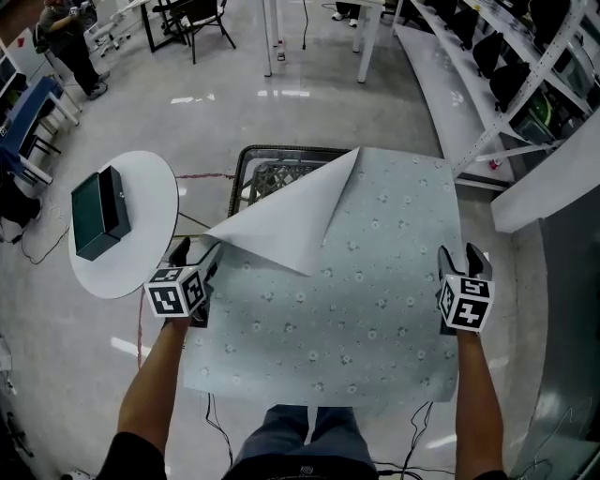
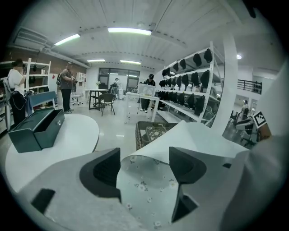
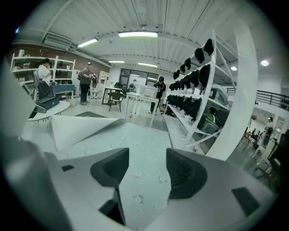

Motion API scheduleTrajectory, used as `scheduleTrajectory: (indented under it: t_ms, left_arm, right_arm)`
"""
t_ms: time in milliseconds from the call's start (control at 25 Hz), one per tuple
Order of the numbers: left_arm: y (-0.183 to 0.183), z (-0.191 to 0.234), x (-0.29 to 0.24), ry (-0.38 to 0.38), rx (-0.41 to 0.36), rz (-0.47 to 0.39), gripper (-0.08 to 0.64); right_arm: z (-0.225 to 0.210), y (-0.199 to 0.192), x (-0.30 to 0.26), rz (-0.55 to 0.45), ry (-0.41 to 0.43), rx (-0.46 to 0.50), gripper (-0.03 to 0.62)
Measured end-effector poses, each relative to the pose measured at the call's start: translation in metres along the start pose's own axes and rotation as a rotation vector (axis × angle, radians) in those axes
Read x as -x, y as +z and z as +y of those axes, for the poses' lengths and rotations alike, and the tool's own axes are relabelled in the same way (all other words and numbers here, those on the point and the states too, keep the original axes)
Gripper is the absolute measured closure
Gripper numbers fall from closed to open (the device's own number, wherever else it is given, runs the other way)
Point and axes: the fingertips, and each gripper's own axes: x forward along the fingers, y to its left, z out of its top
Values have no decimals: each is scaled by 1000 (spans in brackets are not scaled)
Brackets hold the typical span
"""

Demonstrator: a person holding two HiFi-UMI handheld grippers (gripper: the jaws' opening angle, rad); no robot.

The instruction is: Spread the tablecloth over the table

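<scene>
A pale blue-green tablecloth (image 1: 375, 281) with small flowers lies over a table whose dark mesh frame (image 1: 272, 173) shows at the far left. Its far-left corner (image 1: 291, 220) is folded back, white underside up. My left gripper (image 1: 192, 255) is at the cloth's left edge, beside the fold's tip. In the left gripper view the left gripper (image 2: 144, 167) stands open, with the cloth's edge (image 2: 144, 180) lying between the jaws and no pad pressing on it. My right gripper (image 1: 462, 255) is at the right edge. In its own view the right gripper (image 3: 147, 169) is open above the flat cloth (image 3: 135, 144).
A round white side table (image 1: 141, 253) with a dark green box (image 1: 98, 211) stands close on the left. White shelving (image 1: 487, 103) runs along the right, and a white beam (image 1: 553, 178) lies near the cloth's right edge. A person (image 1: 70, 42) and chairs (image 1: 202, 19) are far back.
</scene>
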Motion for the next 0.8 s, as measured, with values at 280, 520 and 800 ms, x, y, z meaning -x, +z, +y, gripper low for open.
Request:
scheduleTrajectory:
  t_ms: [280,520,800]
  left_arm:
    - [22,-19,19,-51,6,-50,213]
    - [40,-41,33,-111,-9,-86,215]
    - [58,-42,52,-141,-18,-152,227]
  right_arm:
    - [51,49,27,-64,89,42,330]
    - [108,95,45,-109,179,136,330]
    - [186,133,51,-134,307,215,330]
